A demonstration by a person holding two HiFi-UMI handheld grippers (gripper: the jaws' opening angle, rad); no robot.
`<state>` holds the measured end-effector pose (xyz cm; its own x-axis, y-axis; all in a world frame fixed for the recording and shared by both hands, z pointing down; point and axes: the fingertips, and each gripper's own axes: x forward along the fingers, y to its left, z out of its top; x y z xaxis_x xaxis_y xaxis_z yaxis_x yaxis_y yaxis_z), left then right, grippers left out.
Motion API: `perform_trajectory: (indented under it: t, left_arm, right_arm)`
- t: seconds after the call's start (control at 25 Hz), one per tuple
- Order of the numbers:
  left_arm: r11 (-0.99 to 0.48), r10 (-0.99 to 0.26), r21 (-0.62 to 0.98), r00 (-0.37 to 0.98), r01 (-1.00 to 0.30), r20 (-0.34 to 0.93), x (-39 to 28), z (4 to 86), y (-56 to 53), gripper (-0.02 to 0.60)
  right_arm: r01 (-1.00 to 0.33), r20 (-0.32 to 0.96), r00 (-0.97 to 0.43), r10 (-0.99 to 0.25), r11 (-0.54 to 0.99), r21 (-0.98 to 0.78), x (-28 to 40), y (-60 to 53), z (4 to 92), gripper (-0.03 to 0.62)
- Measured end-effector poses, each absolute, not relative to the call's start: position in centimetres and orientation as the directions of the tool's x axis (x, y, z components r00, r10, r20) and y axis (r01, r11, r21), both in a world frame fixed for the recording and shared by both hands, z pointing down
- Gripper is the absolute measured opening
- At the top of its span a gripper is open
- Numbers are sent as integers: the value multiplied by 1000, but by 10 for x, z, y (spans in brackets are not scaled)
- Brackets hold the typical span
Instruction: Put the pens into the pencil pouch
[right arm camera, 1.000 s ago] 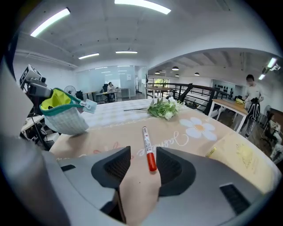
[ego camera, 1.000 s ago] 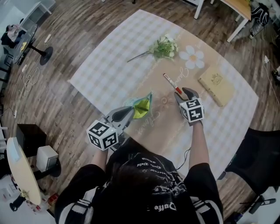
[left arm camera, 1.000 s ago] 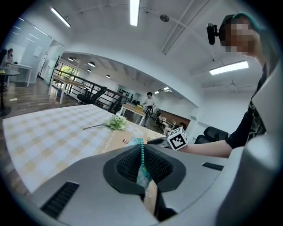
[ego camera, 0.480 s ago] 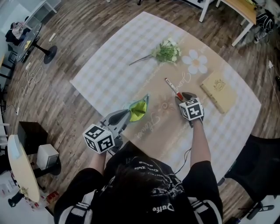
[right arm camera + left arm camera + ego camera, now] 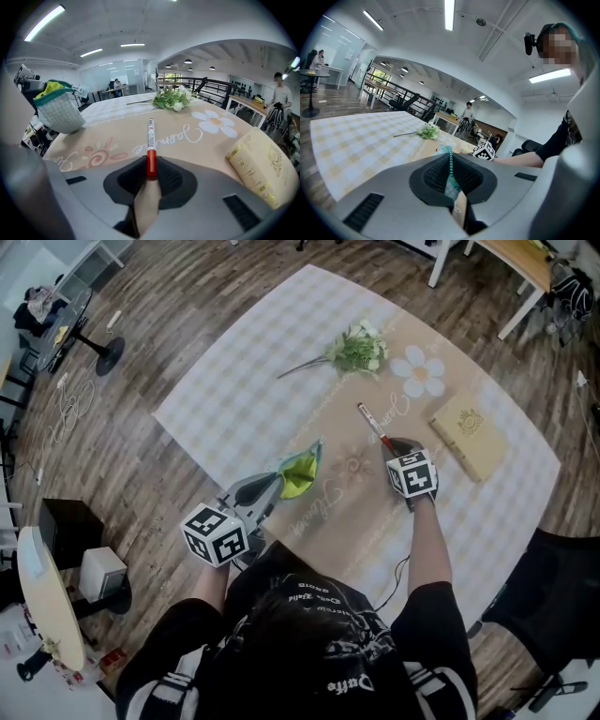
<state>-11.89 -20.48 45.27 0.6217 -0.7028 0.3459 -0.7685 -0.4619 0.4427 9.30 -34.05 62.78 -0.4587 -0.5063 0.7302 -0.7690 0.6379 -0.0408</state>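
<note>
The right gripper (image 5: 390, 444) was lowered, and its jaws were just closed onto the pen (image 5: 150, 140). The pouch (image 5: 298, 472) is pinched in the left gripper (image 5: 453, 186), ready for loading.

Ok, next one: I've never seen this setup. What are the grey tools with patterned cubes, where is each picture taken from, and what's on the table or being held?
No robot here: a person holds a two-jaw gripper in each hand, and the patterned cubes are part of them. One picture comes from a camera on the person's head, looking down. The other two come from cameras riding on each gripper, looking along its jaws. The left gripper is shut on the edge of a white-checked fabric pencil pouch with lime-green lining. The right gripper has just been closing on the red end of a red and white marker pen lying on the pale checked tablecloth. Also there: a bunch of white flowers with green leaves and a tan book with a gold emblem.
</note>
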Motion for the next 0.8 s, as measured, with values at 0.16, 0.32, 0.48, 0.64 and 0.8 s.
perform_trajectory:
  t: [0.16, 0.32, 0.48, 0.64, 0.8]
  left_arm:
    - [-461, -696, 458, 630, -760, 344, -117, 454, -202, 32]
    - [-476, -683, 450, 640, -755, 351, -109, 458, -197, 32]
    - [-480, -682, 448, 642, -754, 351, -104, 459, -193, 32]
    - [-482, -674, 457, 650, -747, 352, -108, 462, -190, 32]
    - [-487, -675, 452, 650, -747, 349, -105, 460, -185, 32]
  right_arm:
    - [-770, 717, -468, -517, 637, -43, 94, -331, 623, 67]
    - [-767, 699, -465, -543, 641, -13, 100, -320, 608, 67]
    - [-764, 675, -460, -576, 645, 29, 108, -308, 584, 67]
    - [-749, 663, -449, -598, 657, 85, 106, -291, 559, 67]
    - [-723, 660, -449, -603, 679, 128, 104, -269, 538, 67]
